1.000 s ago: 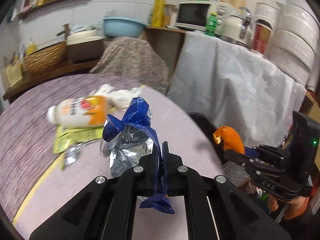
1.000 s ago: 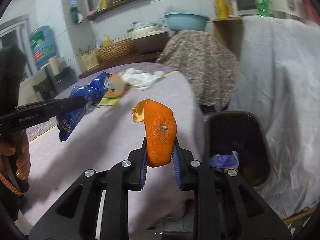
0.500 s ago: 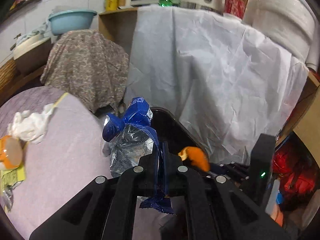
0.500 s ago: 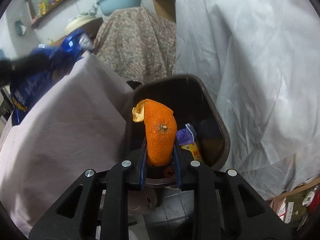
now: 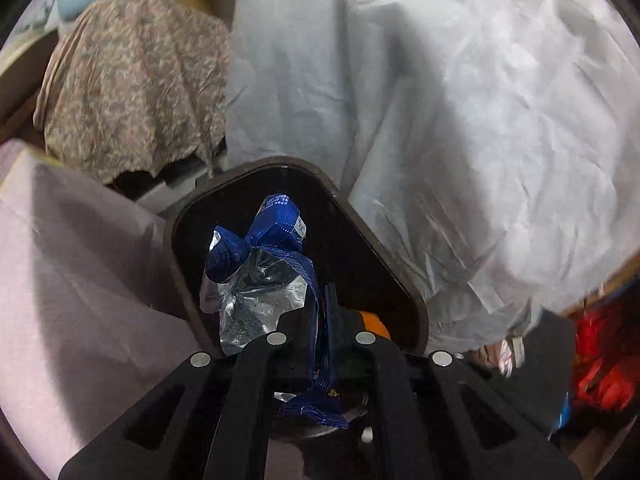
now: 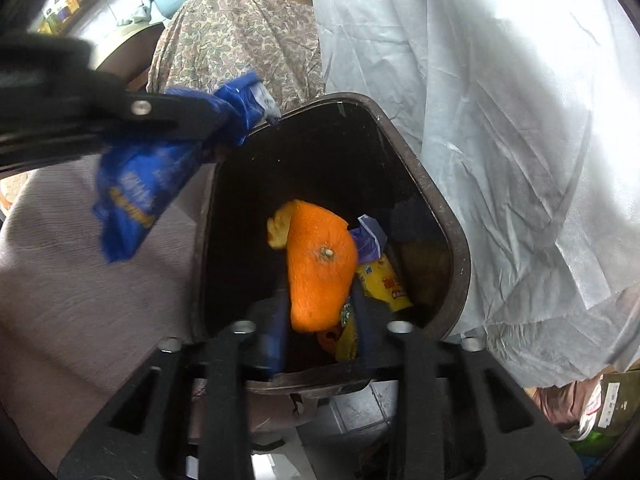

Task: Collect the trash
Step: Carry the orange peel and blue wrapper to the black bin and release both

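My left gripper [image 5: 320,308] is shut on a blue and silver foil snack wrapper [image 5: 260,276] and holds it over the dark brown trash bin [image 5: 404,280]. The wrapper [image 6: 148,184] also shows at the left in the right wrist view, above the bin's left rim. My right gripper [image 6: 318,304] has its jaws spread a little; the orange peel [image 6: 320,264] sits between them, over the bin [image 6: 452,232], and I cannot tell if they still touch it. A yellow packet [image 6: 384,284] and a purple wrapper [image 6: 370,240] lie inside the bin.
A pale purple tablecloth [image 5: 80,288] hangs left of the bin. A white sheet [image 5: 460,120] drapes behind and to the right. A floral cloth [image 5: 132,84] covers something at the back left. A red bag [image 5: 600,364] sits low at the right.
Both grippers have moved from the table to over the bin. The right jaws have spread slightly around the peel. The left gripper still holds the wrapper.
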`<state>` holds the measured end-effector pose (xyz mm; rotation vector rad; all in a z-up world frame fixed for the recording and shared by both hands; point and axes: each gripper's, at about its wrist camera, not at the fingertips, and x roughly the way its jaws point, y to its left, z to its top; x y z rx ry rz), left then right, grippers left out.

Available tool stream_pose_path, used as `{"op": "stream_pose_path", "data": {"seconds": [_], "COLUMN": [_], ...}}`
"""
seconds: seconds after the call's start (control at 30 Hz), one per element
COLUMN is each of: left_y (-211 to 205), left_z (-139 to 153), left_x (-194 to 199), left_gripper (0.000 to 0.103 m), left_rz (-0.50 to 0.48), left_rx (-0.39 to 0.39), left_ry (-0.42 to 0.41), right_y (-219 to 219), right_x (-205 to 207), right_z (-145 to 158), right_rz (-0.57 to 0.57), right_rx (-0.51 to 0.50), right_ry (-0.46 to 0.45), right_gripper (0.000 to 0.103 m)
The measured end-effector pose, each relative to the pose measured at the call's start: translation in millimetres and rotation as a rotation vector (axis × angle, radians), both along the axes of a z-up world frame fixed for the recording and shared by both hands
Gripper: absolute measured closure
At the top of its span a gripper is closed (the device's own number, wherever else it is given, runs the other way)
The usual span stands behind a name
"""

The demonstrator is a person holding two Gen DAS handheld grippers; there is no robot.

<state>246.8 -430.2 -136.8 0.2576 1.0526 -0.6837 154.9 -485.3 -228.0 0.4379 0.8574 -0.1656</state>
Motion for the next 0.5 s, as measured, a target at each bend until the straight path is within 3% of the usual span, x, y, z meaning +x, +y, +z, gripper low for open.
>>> {"op": "stream_pose_path", "data": {"seconds": [0.07,0.1,0.17,0.2,0.3,0.5], "left_y": [2,1,5,6,13,42], "left_z": [-1,-1,7,11,31,70], "left_x": [5,7,5,3,-5,-33], "left_gripper": [0.09,0.084,0.047,0.041,0.034,0.021], "left_rz": [0.02,0.025,0.033,0.042,0.029,-0.018], "left_rx": [-0.014,-0.022,-0.05,-0.065,-0.11,-0.16], "left_ry": [0.031,0.038,0.02,0.003,-0.034,-0.171], "right_y": [-2,-3,-4,-4,-5,2], "right_x": [-4,-6,-8,-11,-20,-29], "right_z": [-2,-2,-2,-2,3,24], "right_rz": [-0.022,-0.029,-0.036,-0.04,-0.061,-0.045], "right_rx": [-0.015,-0.019,-0.019,-0.019,-0.019,-0.03], "right_ry": [-0.01,-0.012,-0.005,-0.003,-0.019,-0.056], "right_gripper": [0.039,0.036,0.034,0.031,0.025,0.025]}}
